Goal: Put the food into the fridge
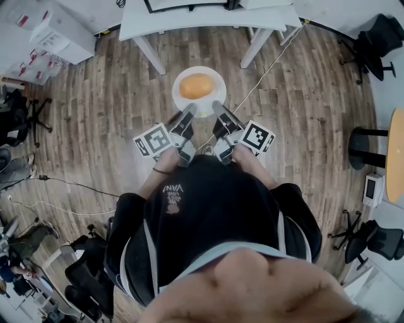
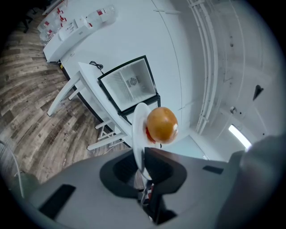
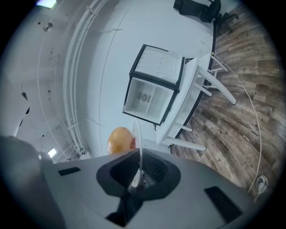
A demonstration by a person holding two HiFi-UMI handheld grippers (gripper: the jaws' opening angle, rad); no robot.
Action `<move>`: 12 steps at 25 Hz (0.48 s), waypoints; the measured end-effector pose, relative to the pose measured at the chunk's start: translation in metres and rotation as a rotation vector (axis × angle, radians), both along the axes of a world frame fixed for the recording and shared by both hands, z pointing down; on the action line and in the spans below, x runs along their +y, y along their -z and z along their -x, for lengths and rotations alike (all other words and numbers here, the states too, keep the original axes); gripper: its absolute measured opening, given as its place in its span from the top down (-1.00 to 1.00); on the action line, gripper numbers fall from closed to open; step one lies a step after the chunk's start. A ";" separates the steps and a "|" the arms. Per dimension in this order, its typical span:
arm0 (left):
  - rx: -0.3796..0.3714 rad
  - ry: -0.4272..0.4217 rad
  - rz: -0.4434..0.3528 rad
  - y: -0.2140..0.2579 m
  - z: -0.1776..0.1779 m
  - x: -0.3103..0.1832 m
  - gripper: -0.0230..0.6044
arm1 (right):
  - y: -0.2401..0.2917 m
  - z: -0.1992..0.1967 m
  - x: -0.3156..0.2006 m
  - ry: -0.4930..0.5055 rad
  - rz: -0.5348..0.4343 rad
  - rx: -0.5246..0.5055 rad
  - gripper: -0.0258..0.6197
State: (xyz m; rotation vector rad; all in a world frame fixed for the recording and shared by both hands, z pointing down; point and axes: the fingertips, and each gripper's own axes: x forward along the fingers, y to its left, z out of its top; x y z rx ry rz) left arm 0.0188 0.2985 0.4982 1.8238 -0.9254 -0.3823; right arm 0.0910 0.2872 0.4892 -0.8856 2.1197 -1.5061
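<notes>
A round orange-brown food item (image 1: 196,86) lies on a white plate (image 1: 218,79) that I carry in front of me over the wood floor. My left gripper (image 1: 188,114) is shut on the plate's near rim from the left, and my right gripper (image 1: 218,109) is shut on it from the right. In the left gripper view the plate (image 2: 138,127) stands edge-on in the left gripper (image 2: 144,167), with the food (image 2: 161,124) beside it. The right gripper (image 3: 139,176) pinches the plate (image 3: 137,134) next to the food (image 3: 119,139). Ahead, a small white fridge (image 2: 129,85) (image 3: 154,85) stands open on a white table (image 2: 91,89).
The white table (image 1: 208,19) with angled legs stands just beyond the plate. A cable (image 1: 268,66) runs across the floor on the right. Black office chairs (image 1: 375,38) and a round-topped stand (image 1: 394,151) are at the right, white boxes (image 1: 60,31) at the far left.
</notes>
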 end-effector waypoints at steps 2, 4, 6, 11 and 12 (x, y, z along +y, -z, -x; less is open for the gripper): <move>-0.003 0.005 -0.003 0.001 -0.002 -0.003 0.80 | 0.000 -0.002 -0.003 0.003 0.004 -0.004 0.86; 0.002 0.011 0.001 0.000 -0.004 -0.006 0.80 | -0.002 -0.004 -0.006 -0.001 0.022 -0.007 0.86; 0.009 0.011 0.011 -0.003 -0.006 -0.010 0.80 | -0.005 -0.006 -0.010 -0.002 0.031 -0.003 0.86; 0.038 -0.001 0.022 -0.008 -0.004 -0.035 0.80 | -0.008 -0.004 -0.034 -0.015 0.038 0.017 0.86; 0.043 -0.005 0.024 -0.008 -0.003 -0.040 0.80 | -0.007 -0.003 -0.040 -0.019 0.035 0.020 0.86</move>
